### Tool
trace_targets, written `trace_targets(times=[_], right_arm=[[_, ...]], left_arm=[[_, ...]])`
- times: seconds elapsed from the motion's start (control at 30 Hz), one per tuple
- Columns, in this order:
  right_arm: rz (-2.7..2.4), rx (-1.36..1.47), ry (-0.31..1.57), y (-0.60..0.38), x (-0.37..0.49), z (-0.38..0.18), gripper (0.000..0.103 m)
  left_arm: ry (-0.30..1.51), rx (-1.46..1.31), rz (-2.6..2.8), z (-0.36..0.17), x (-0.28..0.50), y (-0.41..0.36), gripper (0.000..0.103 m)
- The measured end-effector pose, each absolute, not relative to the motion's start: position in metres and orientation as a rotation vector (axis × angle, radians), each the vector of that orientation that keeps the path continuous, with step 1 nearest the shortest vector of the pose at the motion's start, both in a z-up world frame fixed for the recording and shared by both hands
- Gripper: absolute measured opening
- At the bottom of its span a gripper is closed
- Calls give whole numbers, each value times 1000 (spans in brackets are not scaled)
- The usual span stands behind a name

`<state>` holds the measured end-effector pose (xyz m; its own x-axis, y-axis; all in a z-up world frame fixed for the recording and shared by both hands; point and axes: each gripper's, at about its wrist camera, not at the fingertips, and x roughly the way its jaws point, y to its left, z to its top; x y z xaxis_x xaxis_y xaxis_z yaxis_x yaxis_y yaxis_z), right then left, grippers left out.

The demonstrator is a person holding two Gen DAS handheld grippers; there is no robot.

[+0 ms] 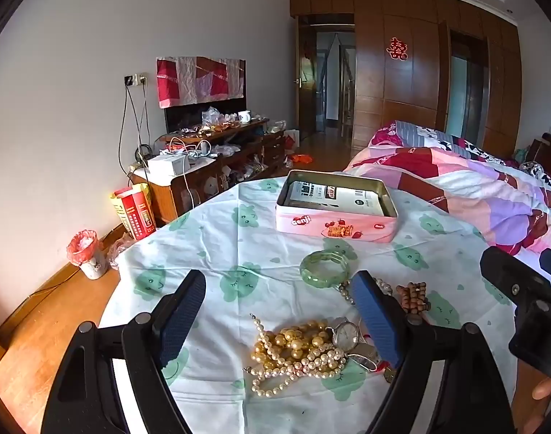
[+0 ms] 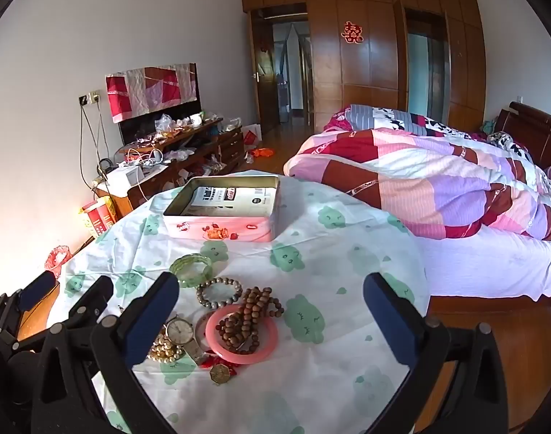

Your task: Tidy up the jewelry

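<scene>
A pile of jewelry lies on the round table's cloth [image 1: 217, 253]: a pearl necklace [image 1: 297, 354], a wristwatch [image 1: 347, 336], a green bangle [image 1: 324, 266], brown wooden beads [image 2: 248, 316] on a pink bangle [image 2: 264, 347], a grey bead bracelet [image 2: 219, 291] and a gold charm [image 2: 218, 374]. Behind them stands an open pink tin [image 1: 335, 208] with paper inside. My left gripper [image 1: 281, 322] is open above the pearls, touching nothing. My right gripper [image 2: 272, 314] is open over the pink bangle and beads, holding nothing. The left gripper [image 2: 64, 298] also shows at the left of the right wrist view.
A bed with a patchwork quilt [image 2: 438, 184] lies right of the table. A cluttered TV cabinet [image 1: 217, 155] stands along the left wall, with a red bag [image 1: 134, 213] and a small bin [image 1: 89, 258] on the wooden floor. A hand [image 1: 545, 388] shows at lower right.
</scene>
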<state>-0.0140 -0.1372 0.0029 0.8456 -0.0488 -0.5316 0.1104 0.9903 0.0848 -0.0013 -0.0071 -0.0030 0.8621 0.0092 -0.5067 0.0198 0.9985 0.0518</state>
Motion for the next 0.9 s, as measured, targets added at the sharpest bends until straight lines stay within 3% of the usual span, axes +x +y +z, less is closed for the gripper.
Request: trace_targets(times=[0.13,0.9], right_arm=[[-83,116,556,-138,-15,2,103],[-100,112,522,-141,-24,6,103]], left_arm=[[540,-44,-72,2,-4,9,83],[477,-33,-65,6,-11,16,83]])
